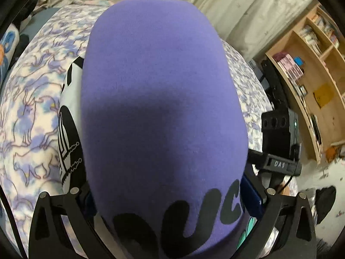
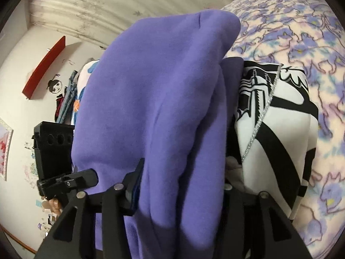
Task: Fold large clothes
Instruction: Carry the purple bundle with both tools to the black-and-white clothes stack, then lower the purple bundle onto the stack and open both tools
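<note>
A folded purple garment point(image 1: 163, 99) with black lettering fills the left wrist view, over the bed. My left gripper point(image 1: 170, 194) is shut on its near edge, the cloth spanning the whole gap between its blue pads point(image 1: 251, 196). In the right wrist view the same purple garment point(image 2: 151, 99) bunches in thick folds between the fingers of my right gripper point(image 2: 181, 183), which is shut on it. Only the left pad point(image 2: 133, 183) shows; the other is behind cloth. A folded white garment with black print point(image 2: 269, 118) lies beside and partly under the purple one point(image 1: 69, 129).
The bed carries a fleece blanket point(image 1: 32, 108) printed with purple animals. Pale curtains point(image 1: 226, 6) hang behind it. A wooden bookshelf point(image 1: 312, 69) stands on the right. The right wrist view shows a white wall with a red shelf point(image 2: 45, 64) and hanging clothes point(image 2: 69, 95).
</note>
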`<action>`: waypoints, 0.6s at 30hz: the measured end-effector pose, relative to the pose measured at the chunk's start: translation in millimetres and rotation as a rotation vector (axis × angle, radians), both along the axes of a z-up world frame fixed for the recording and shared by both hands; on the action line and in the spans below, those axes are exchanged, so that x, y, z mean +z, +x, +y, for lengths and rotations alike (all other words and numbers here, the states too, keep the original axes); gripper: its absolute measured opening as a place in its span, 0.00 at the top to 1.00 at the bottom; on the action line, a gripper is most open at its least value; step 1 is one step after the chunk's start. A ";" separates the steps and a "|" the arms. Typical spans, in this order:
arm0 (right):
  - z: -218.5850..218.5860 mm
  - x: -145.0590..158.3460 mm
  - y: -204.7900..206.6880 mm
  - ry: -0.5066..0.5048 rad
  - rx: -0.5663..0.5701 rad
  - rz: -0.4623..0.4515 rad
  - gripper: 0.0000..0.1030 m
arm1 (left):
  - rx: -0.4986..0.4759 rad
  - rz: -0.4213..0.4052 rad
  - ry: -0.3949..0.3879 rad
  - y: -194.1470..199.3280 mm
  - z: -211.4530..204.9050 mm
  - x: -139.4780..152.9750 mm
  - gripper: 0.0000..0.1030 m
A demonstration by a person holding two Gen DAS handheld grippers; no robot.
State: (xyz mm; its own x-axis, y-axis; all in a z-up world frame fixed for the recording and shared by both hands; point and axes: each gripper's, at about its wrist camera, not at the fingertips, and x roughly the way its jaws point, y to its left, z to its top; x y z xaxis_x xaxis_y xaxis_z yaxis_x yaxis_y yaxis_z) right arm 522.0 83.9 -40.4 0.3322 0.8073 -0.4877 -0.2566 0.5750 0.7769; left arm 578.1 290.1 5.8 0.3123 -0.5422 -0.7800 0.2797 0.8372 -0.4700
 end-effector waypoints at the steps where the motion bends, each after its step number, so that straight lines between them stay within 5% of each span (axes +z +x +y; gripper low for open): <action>1: -0.5 1.0 -0.6 -0.008 0.010 -0.001 0.52 | -0.003 -0.004 0.007 -1.0 -0.1 1.1 0.00; 3: -6.1 6.5 -6.8 -0.050 0.021 -0.010 0.49 | 0.004 -0.016 0.019 -3.7 -1.1 4.1 0.00; 6: -15.7 12.5 -16.0 -0.128 -0.001 -0.024 0.31 | 0.039 -0.029 0.049 -8.4 0.8 8.4 0.00; 18: -68.9 53.2 -98.7 -0.280 -0.074 -0.034 0.30 | 0.189 -0.100 0.244 -67.0 -17.0 38.8 0.00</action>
